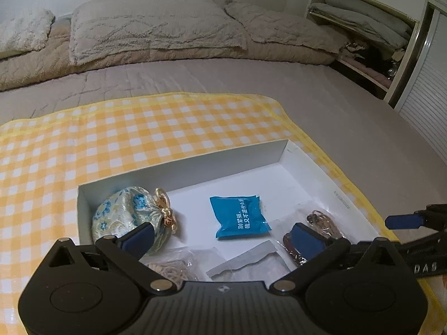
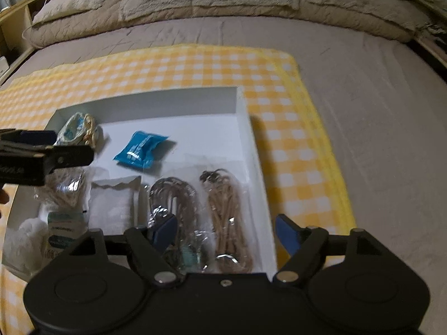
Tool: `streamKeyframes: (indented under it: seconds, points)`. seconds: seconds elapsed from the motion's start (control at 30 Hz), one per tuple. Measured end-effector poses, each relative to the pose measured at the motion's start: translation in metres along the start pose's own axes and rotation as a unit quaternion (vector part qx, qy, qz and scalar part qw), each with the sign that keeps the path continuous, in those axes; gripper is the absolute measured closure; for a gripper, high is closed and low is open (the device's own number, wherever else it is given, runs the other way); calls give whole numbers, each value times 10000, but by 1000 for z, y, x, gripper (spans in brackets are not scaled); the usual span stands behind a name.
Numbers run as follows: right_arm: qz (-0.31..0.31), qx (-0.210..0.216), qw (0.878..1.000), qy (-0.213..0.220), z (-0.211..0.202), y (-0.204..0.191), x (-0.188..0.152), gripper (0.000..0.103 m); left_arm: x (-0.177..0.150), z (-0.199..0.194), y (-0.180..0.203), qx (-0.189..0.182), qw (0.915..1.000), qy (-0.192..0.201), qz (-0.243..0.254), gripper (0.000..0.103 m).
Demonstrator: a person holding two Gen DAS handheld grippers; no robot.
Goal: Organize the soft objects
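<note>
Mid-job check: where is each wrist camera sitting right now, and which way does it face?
Left wrist: above the white box's near-left end, facing the pillows; left gripper open, right gripper's tip at right.
Right wrist: above the near-right corner, over two bagged cords; right gripper open, left gripper at left.
Shared: box, blue packet, patterned pouch, checked cloth.

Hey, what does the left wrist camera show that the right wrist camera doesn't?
Only the left wrist view shows the open shelves beside the bed, stacked with folded bedding.

Only the right wrist view shows the white fluffy item and the labelled packet at the near left corner of the box, and a wooden bedside shelf.

Both show the white box on the yellow checked cloth, the embroidered pouch, the blue packet, the bagged cords and the pillows.
</note>
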State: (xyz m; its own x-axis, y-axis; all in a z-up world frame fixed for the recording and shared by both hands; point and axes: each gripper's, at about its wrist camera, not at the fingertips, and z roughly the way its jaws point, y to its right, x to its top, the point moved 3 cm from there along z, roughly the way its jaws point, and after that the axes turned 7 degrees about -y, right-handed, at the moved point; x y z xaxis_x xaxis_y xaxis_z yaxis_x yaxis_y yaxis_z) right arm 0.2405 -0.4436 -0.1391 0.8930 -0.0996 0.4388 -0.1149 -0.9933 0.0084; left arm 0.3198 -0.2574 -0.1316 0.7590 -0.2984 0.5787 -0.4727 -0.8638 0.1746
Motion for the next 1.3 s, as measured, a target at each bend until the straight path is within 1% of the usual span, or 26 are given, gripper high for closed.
streamKeyframes:
  seconds: [0.13, 0.37, 0.6, 0.73, 0.83, 1.0, 1.17, 1.3]
  points:
    - [219, 32, 9997, 142, -11, 9, 0, 25, -1, -15, 1, 25, 9999, 84, 56, 0]
    - [338, 112, 9983, 456, -36, 10, 0, 24, -2, -50, 1, 66, 9995, 292, 25, 0]
    - [276, 271, 9956, 857, -67, -6, 3, 19, -4, -87, -1, 115, 9984, 555, -28, 0]
    - [219, 249, 9935, 1087, -86, -14, 3, 18, -8, -109, -4, 131, 9979, 639, -33, 0]
    - [182, 264, 9920, 1221, -100, -20, 0, 16, -11, -128, -6, 198, 9967, 789, -30, 0]
    - [121, 248, 9889, 1463, -122, -31, -4, 11, -19, -158, -12, 251, 9953, 931, -52, 0]
    - [91, 287, 9846, 1721, -147, -45, -13, 7, -31, -188, -15, 415, 9931, 1101, -1, 0]
    - [46, 309, 9814, 1897, -165, -57, -24, 4, -41, -210, -16, 710, 9903, 1194, 1, 0]
